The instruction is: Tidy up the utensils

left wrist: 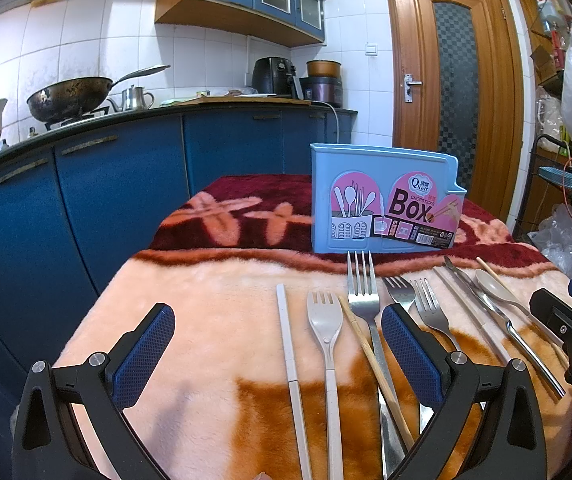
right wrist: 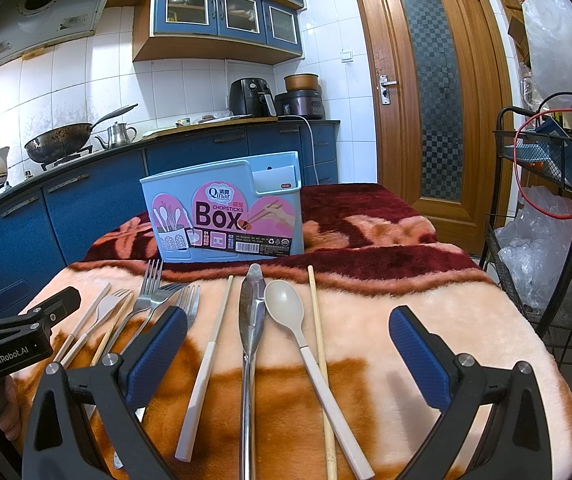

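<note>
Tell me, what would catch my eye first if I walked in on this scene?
Probably the light blue chopsticks box with its pink label, standing upright at the back of the fluffy blanket. In front of it lies a row of forks, chopsticks, a knife and a beige spoon. Nearest the camera, two open grippers, left and right, hover over that row, holding nothing.

Both wrist views are bright and evenly lit by cool indoor light, with colours strongly saturated. The white wall tiles (left wrist: 66, 32) blow out near the left edge, and soft shadows lie on the fleece blanket (right wrist: 426, 320) under each tool. Fisheye distortion bends the counter edge (left wrist: 86, 132) and door (right wrist: 430, 92), with black vignetting in the corners; focus is sharp throughout.
</note>
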Tool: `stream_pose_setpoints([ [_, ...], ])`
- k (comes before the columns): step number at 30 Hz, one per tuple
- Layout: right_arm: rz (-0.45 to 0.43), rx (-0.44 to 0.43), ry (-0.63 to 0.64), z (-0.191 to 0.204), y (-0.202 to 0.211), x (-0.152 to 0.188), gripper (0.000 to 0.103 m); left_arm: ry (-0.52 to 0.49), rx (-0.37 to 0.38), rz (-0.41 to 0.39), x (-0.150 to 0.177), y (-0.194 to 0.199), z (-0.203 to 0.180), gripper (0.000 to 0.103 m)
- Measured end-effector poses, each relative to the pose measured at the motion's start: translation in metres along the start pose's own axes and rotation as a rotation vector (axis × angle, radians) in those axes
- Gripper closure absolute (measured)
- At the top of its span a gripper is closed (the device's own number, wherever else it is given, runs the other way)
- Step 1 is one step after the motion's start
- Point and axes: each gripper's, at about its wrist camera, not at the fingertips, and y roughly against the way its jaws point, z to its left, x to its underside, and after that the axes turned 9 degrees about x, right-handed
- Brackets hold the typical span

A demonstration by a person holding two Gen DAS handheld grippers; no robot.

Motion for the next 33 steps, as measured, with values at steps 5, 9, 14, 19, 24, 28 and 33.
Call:
stream_pose_setpoints([
  [5, 0.003, 0.001, 0.002, 0.0, 0.0, 0.0, 0.0, 0.001, 0.001, 0.0, 0.001, -0.003, -0.008, 0.0],
  [9, 0.007, 0.001, 0.003, 0.001, -0.001, 0.002, 0.0, 0.0, 0.001, 0.004, 0.0, -0.002, -0.01, 0.0],
  [14, 0.009, 0.002, 0.005, 0.001, -0.002, 0.0, 0.0, 0.002, 0.001, 0.004, 0.0, -0.003, -0.011, 0.0],
  [19, 0.015, 0.0, 0.002, 0.0, -0.002, 0.001, 0.0, 0.001, 0.003, 0.007, 0.0, -0.004, -0.01, 0.0],
  [24, 0.034, -0.007, -0.01, -0.002, -0.006, -0.001, 0.0, 0.007, -0.008, 0.015, 0.0, -0.005, -0.005, 0.0],
  [28, 0.08, -0.002, -0.034, -0.007, -0.012, -0.006, 0.0, 0.0, -0.008, 0.032, -0.005, -0.007, -0.005, 0.0],
  [33, 0.128, 0.006, -0.039, -0.017, -0.011, -0.022, 0.0, 0.014, 0.0, 0.034, -0.015, -0.001, 0.005, 0.0],
])
